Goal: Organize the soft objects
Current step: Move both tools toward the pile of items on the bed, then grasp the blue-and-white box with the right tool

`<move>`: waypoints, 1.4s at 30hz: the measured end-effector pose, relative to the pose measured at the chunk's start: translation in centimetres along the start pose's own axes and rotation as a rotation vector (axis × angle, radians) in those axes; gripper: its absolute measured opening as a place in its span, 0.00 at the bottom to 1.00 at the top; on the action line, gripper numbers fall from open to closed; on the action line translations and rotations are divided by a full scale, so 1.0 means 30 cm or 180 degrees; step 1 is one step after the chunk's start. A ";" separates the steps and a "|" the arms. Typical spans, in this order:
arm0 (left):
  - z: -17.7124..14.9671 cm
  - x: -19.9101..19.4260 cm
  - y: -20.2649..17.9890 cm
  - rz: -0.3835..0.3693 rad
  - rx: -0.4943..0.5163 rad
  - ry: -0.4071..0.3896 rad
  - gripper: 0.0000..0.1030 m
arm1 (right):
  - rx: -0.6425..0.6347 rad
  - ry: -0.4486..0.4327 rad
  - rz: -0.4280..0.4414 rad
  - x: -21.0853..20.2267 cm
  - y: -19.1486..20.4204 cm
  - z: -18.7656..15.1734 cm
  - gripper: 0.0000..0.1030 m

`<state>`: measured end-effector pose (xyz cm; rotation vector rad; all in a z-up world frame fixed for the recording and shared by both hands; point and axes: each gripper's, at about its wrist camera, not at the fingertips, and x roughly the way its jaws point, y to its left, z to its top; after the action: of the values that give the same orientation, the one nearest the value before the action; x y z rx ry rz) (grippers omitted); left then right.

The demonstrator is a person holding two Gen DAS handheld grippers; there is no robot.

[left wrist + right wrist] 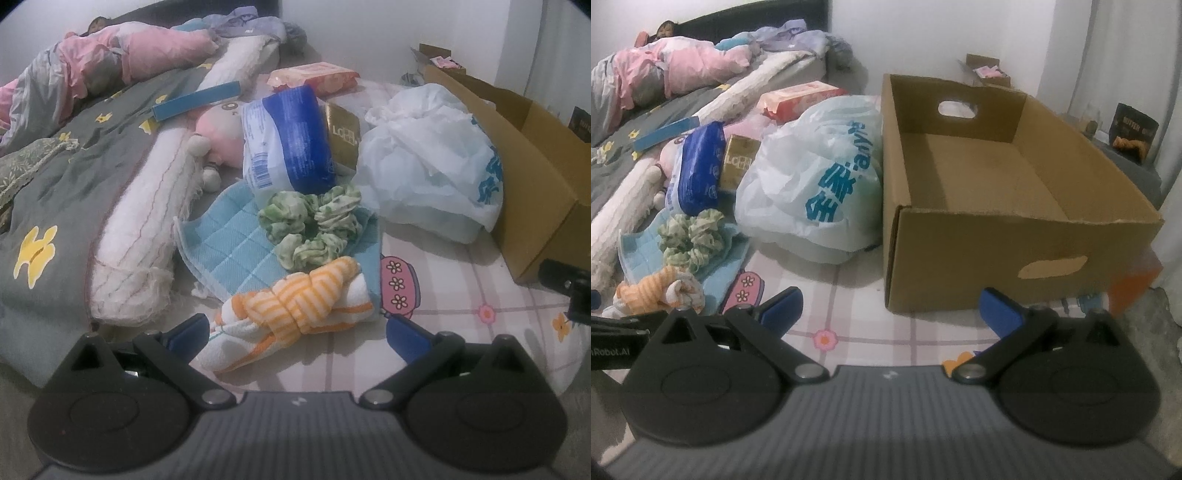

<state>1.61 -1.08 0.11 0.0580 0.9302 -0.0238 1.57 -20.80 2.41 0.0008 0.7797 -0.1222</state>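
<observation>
An orange-and-white striped cloth point(295, 310) tied in a knot lies on the bed just ahead of my left gripper point(297, 332), which is open with the cloth's near end between its blue fingertips. Behind the cloth a green-and-white scrunchie bundle point(314, 225) rests on a light blue quilted cloth point(229, 243). A pink plush toy point(218, 129) lies farther back. My right gripper point(890, 308) is open and holds nothing, hovering over the checked sheet in front of an empty cardboard box point(997, 236). The striped cloth point(657, 291) and scrunchies point(690, 236) appear at its left.
A white plastic bag with blue print point(820, 184) sits beside the box. A blue-and-white packet point(288, 144), a gold box point(343, 133), a blue strip point(195, 101) and a pink packet point(314, 75) lie behind. A rolled white blanket point(147, 229) and grey quilt point(48, 206) fill the left; a person lies far back.
</observation>
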 end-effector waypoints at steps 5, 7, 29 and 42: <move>0.005 -0.008 0.002 -0.0015 -0.0003 -0.0032 0.99 | 0.0000 -0.0012 0.0002 -0.002 0.003 0.004 0.99; 0.010 -0.007 0.001 -0.0011 0.0008 -0.0033 0.99 | -0.0018 -0.0032 -0.0009 -0.003 0.007 0.008 0.99; 0.031 -0.017 -0.003 0.0035 0.0043 -0.0078 0.99 | 0.0078 -0.0061 -0.0013 -0.009 -0.009 0.020 0.99; -0.006 -0.053 0.123 0.0084 0.0047 -0.0323 0.99 | 0.0019 -0.0201 0.0649 -0.047 0.005 0.000 0.99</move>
<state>0.69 2.60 1.43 0.0820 0.8278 -0.0091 0.59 -20.48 3.39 0.0817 0.7119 0.0686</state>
